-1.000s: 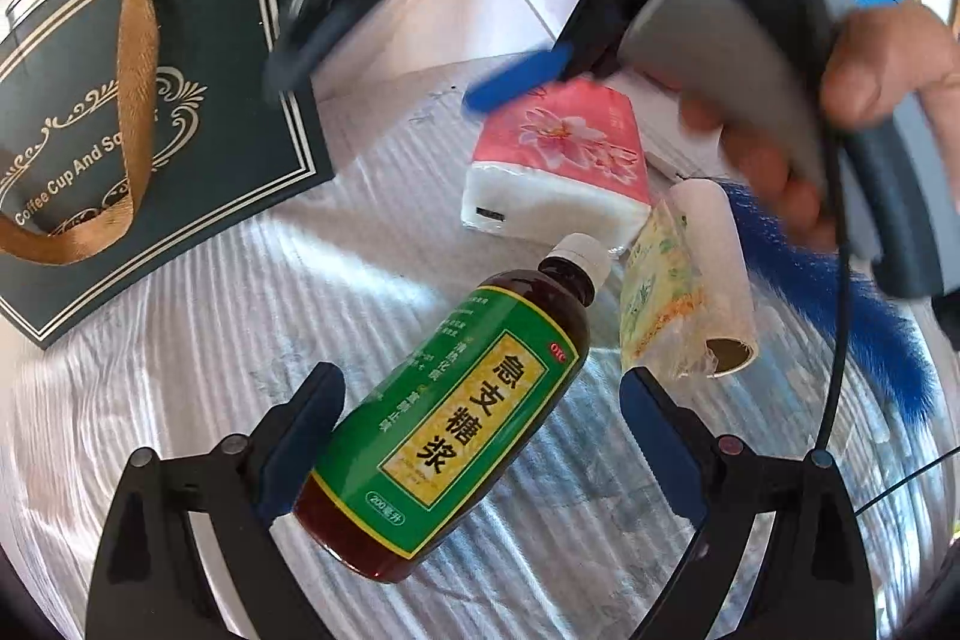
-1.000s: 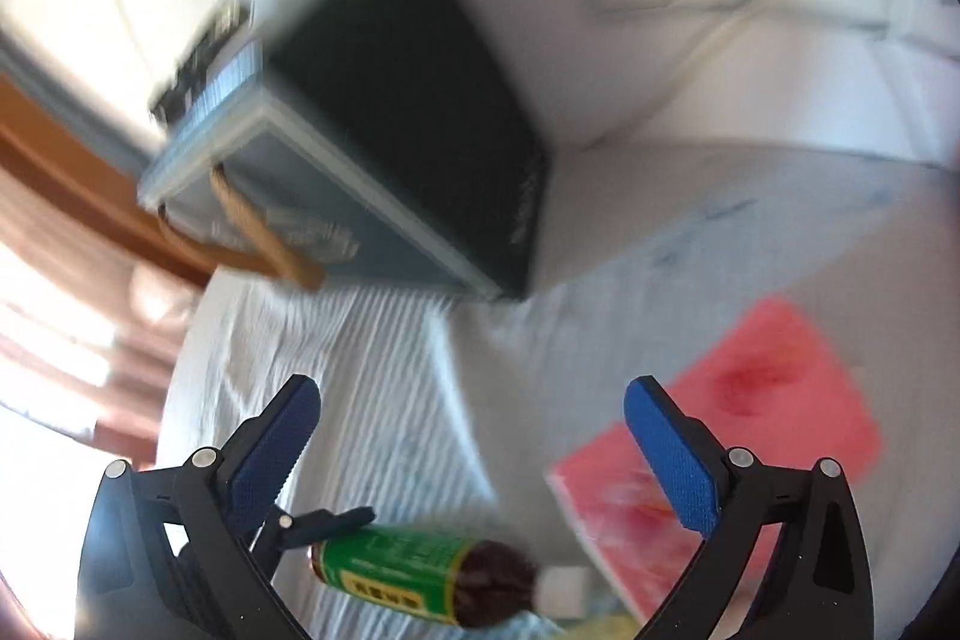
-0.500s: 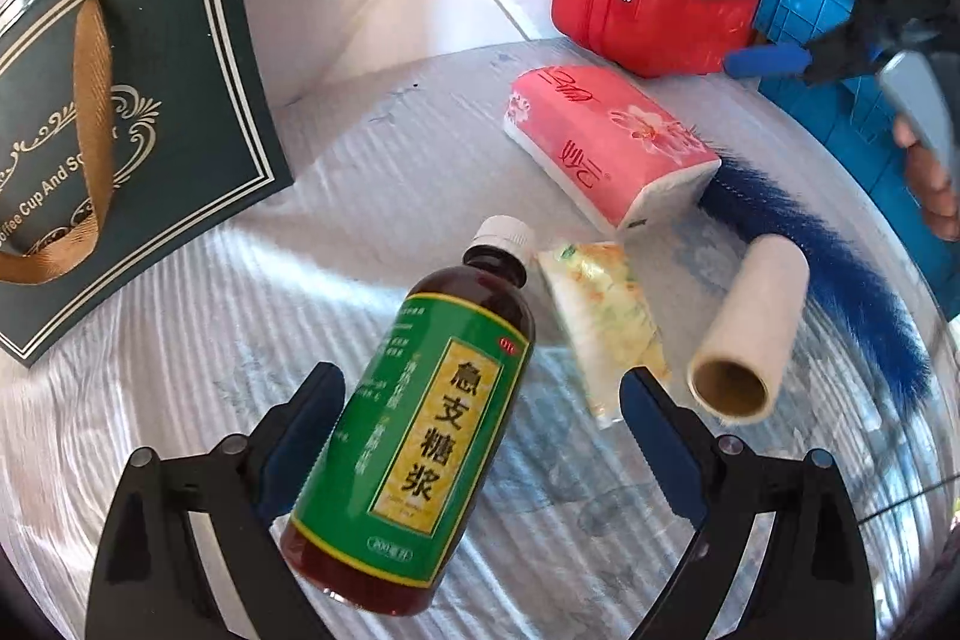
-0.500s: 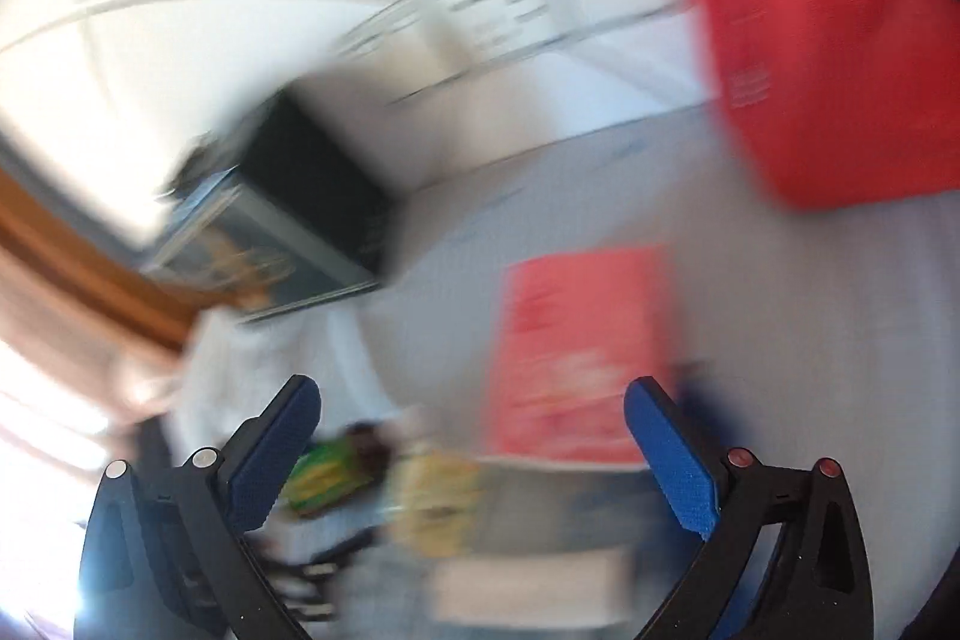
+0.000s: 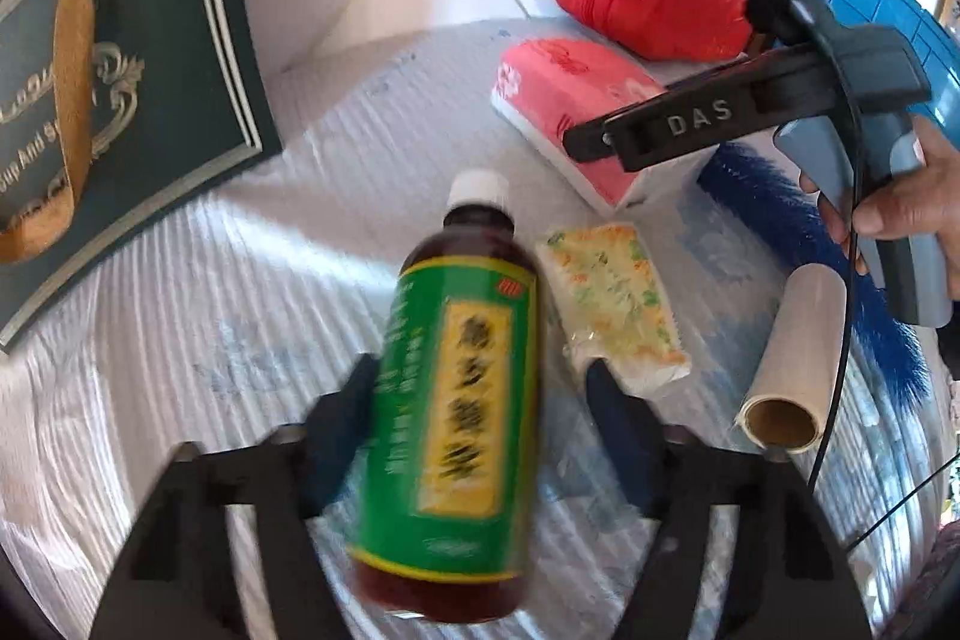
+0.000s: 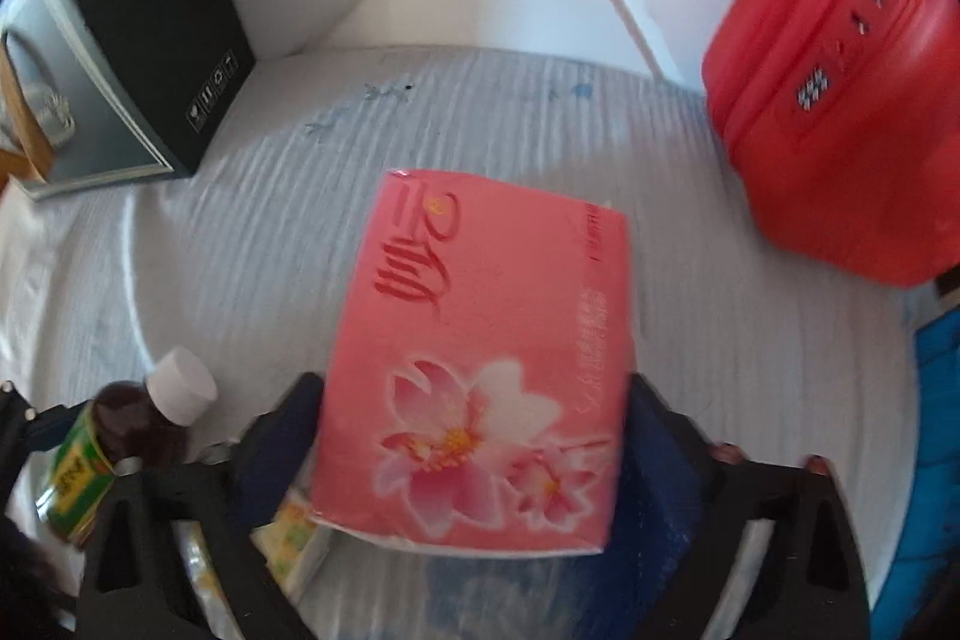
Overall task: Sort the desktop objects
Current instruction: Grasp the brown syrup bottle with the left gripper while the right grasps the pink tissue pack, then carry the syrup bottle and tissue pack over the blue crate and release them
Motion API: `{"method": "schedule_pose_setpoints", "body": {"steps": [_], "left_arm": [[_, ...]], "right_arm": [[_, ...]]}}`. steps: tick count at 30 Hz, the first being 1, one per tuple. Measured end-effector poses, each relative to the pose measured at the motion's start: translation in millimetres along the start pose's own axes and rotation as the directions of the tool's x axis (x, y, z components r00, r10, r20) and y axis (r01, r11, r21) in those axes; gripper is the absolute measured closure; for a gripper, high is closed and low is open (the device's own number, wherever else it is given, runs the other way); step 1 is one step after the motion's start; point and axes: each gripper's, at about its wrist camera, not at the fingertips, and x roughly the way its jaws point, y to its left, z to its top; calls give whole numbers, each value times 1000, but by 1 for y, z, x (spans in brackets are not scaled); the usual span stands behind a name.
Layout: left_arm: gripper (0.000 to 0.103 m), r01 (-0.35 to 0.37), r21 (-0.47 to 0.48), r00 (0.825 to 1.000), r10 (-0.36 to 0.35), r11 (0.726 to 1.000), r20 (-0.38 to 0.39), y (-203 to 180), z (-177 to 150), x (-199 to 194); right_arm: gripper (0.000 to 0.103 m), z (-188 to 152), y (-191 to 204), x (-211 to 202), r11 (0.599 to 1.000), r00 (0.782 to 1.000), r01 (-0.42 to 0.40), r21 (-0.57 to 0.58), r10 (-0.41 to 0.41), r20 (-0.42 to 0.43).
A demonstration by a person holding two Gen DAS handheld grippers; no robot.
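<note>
Left claw (image 5: 480,430): jaws closing, with the bottle (image 5: 456,400) lying lengthwise between them. The left pad (image 5: 339,430) lies against the bottle's side; a gap shows between the bottle and the right pad, so the grip is not complete. The bottle's white cap (image 5: 478,187) points away from the claw. Just right of the claw lies a printed packet (image 5: 612,298); farther right, a paper roll (image 5: 792,358) and a blue brush (image 5: 774,214). Ahead and left stands a dark gift bag (image 5: 138,88).

Right claw (image 6: 474,436): jaws closing around the pink tissue pack (image 6: 486,340), which fills the space between the two pads; whether they already press on it cannot be told. The pack rests on the white ribbed cloth (image 6: 240,250). Ahead and right of this claw stands a red case (image 6: 840,100); at its lower left the bottle's cap end is visible. A hand (image 5: 906,208) grips the right claw's handle.
</note>
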Motion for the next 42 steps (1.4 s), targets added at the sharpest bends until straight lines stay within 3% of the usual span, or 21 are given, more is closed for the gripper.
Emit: {"method": "schedule_pose_setpoints", "body": {"steps": [4,13,20,25,31,34,38,42], "left_arm": [[52,-18,1,1000,18,1000,-1,1,-6,-5],[52,-112,29,990,110,993,85,-23,-17,-41],[52,-157,56,967,142,986,213,-67,-17,-113],[52,-179,96,946,144,979,291,-124,-8,-170],[52,-225,175,909,142,958,393,-222,14,-223],[52,-218,199,886,108,955,450,-279,28,-245],[52,-214,214,859,80,953,506,-357,45,-265],[52,-198,245,844,38,949,535,-435,65,-272]], "right_arm": [[21,-16,-4,-17,996,997,31,-85,-25,71],[22,-40,-17,-73,992,975,-87,-89,103,199],[22,-85,-38,-167,989,933,-115,-96,140,330],[22,-129,-60,-240,994,897,-84,-74,108,429],[22,-191,-109,-338,997,832,-72,20,49,552],[22,-231,-138,-392,995,789,-48,82,-13,614],[22,-286,-187,-455,984,714,-48,174,-88,694],[22,-328,-239,-495,969,667,-44,244,-153,729]]}}
